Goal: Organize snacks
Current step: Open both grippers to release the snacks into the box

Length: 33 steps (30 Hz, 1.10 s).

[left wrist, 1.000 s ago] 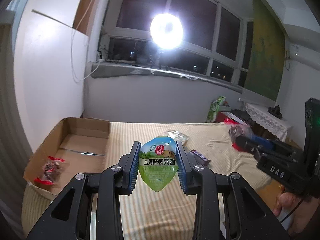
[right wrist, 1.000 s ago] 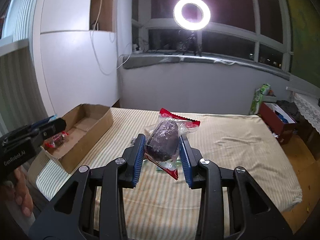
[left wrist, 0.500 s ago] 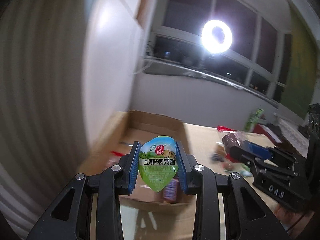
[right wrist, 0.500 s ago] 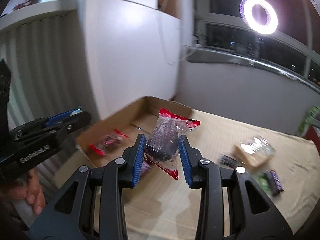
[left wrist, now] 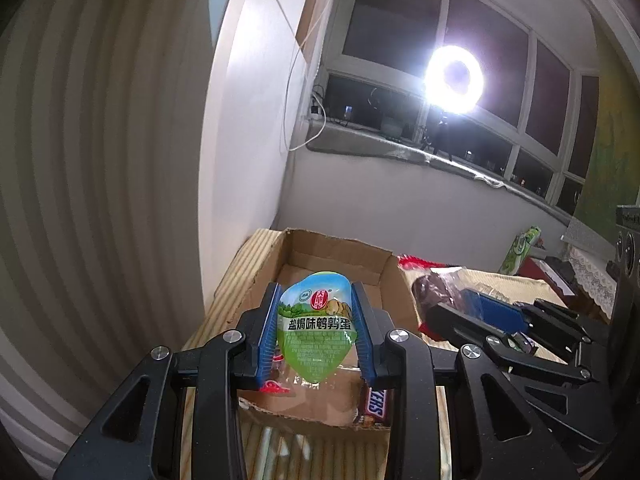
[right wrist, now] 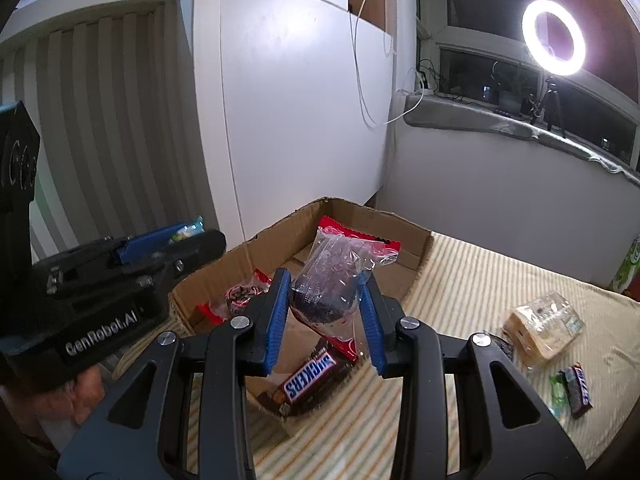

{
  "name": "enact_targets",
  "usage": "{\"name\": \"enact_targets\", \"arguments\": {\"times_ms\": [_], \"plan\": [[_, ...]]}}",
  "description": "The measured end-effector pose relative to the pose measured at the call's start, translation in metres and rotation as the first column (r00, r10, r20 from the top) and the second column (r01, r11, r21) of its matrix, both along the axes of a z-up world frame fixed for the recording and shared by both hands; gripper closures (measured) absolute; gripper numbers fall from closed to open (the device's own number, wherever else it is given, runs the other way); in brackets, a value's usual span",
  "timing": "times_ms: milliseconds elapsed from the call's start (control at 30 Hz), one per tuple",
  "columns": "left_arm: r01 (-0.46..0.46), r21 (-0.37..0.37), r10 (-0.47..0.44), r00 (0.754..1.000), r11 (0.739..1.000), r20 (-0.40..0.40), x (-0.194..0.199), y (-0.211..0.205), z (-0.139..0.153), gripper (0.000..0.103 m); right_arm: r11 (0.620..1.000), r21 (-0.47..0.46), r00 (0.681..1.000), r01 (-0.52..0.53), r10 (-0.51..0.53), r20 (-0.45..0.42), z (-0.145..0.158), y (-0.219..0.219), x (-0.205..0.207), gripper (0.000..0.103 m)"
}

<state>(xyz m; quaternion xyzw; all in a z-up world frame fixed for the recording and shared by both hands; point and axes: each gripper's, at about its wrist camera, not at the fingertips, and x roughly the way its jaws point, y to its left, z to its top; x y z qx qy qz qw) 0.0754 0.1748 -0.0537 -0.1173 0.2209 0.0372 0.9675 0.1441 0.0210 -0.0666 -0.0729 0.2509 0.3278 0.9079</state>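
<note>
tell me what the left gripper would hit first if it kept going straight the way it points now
Probably the cardboard box: the left gripper, shut on the green snack pack, points down into its open inside. It would likely reach the box floor or far wall first, though depth is unclear.

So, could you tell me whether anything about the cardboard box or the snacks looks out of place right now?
The cardboard box has a torn, flattened near wall, and the Snickers bar lies across that broken edge, half out of the box. A few snacks, including a clear-wrapped sandwich, are not yet boxed and lie on the striped cloth.
</note>
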Motion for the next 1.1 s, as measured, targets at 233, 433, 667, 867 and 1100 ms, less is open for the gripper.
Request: {"name": "enact_targets", "arguments": {"times_ms": [233,433,667,867,1100], "plan": [[-0.039,-0.003,0.038,0.991,0.999,-0.125,0.025,0.01,-0.023,0.056,1.0,-0.026,0.995,0.013,-0.016,-0.096,-0.038,0.01,0.036,0.045],[-0.102,-0.049,0.096,0.989,0.994,-0.115,0.011,0.027,-0.023,0.023,0.999,0.003,0.995,0.042,-0.041,-0.086,-0.036,-0.007,0.033,0.036],[-0.125,-0.039,0.121,0.988,0.991,-0.097,-0.011,0.027,-0.008,0.023,0.999,0.013,0.998,0.03,-0.029,-0.056,-0.02,-0.014,0.006,0.035],[-0.141,-0.032,0.137,0.987,0.99,-0.084,-0.023,0.03,0.001,0.023,0.999,0.034,0.999,-0.002,0.004,-0.04,-0.011,-0.01,-0.016,0.034],[-0.133,0.012,0.133,0.987,0.991,-0.087,-0.024,0.012,0.004,0.023,0.996,0.086,0.999,0.014,-0.011,-0.033,-0.01,-0.038,-0.025,0.034]]}}
